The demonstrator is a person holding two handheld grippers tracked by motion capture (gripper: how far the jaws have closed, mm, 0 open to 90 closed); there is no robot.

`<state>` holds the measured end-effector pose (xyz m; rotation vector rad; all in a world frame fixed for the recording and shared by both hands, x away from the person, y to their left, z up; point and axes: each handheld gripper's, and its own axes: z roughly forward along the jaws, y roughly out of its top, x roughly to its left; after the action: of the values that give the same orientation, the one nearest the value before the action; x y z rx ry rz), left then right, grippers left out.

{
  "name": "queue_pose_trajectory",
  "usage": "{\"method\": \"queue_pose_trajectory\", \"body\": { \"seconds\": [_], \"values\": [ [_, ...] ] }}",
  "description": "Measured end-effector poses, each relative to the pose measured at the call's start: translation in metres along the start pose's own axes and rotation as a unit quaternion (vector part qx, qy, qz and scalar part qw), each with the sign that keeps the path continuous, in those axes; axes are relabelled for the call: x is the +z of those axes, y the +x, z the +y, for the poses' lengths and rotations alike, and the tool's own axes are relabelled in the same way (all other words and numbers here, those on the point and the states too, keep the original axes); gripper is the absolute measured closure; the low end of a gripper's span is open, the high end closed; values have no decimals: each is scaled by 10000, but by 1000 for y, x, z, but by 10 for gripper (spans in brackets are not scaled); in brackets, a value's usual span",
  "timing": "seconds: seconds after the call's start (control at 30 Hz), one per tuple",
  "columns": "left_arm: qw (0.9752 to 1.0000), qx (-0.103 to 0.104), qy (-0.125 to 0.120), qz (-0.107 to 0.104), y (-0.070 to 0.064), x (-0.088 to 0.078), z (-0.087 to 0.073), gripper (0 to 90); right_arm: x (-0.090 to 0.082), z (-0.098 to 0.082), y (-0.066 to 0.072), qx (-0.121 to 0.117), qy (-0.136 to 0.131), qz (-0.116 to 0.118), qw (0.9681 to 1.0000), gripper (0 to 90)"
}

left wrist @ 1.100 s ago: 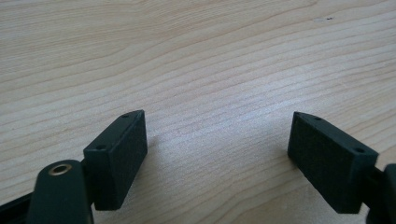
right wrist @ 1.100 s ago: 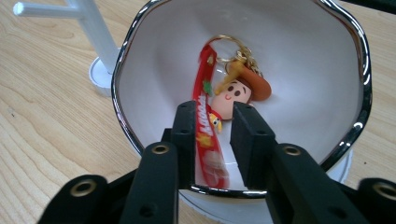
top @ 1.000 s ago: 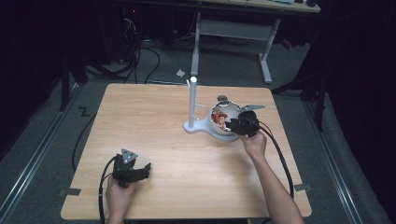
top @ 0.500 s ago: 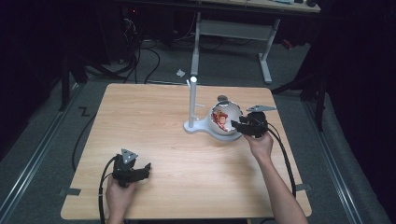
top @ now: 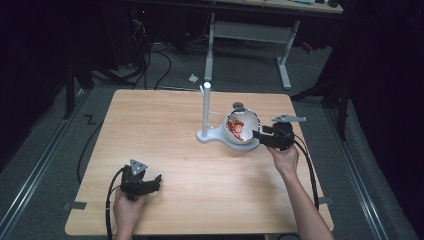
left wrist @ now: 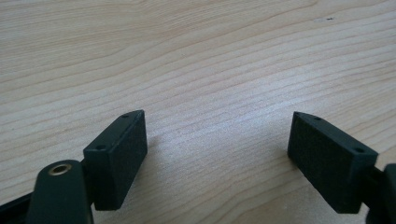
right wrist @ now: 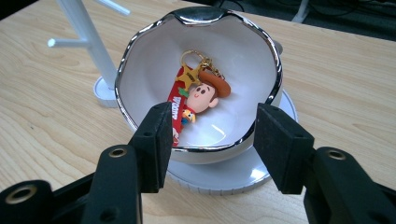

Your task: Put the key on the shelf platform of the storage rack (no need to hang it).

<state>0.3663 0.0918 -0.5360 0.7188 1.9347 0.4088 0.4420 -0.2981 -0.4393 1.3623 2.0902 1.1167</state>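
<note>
A white bowl with a silver rim (top: 246, 144) (right wrist: 140, 65) stands on a white saucer (right wrist: 243, 173) at the right of the wooden table (top: 160, 120). Inside it lies a cowboy-figure keychain (top: 236, 127) (right wrist: 198, 95) with a gold ring and a red strap. My right gripper (top: 258, 135) (right wrist: 212, 144) is open and level, its jaws just in front of the bowl's near rim with nothing between them. My left gripper (top: 156, 180) (left wrist: 217, 154) rests open over bare wood near the front left of the table.
A white stand (top: 205, 107) (right wrist: 88, 32) with a tall pole and short side pegs rises just left of the bowl, on a round foot. Metal table legs and cables lie on the floor beyond the far edge.
My right gripper has drawn back a little from the bowl's right edge and turned level, so its grey top plate now shows. The left gripper has stayed put.
</note>
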Motion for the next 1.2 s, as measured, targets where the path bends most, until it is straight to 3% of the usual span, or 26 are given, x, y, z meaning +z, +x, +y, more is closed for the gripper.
{"method": "queue_pose_trajectory", "body": {
  "seconds": [0.3, 0.8, 1.2],
  "values": [
    [10000, -5, -1, 2, 0, 0, 0, 202, -16, -3, 2, 10, -21, -14, 10000, 470],
    [10000, 3, 0, 1, 0, 0, 0, 202, -50, -26, -5, 276, -250, 7, 9993, 465],
    [10000, 8, 0, -4, 0, 0, 0, 203, -69, -40, -4, 311, -378, 64, 9988, 468]
  ]
}}
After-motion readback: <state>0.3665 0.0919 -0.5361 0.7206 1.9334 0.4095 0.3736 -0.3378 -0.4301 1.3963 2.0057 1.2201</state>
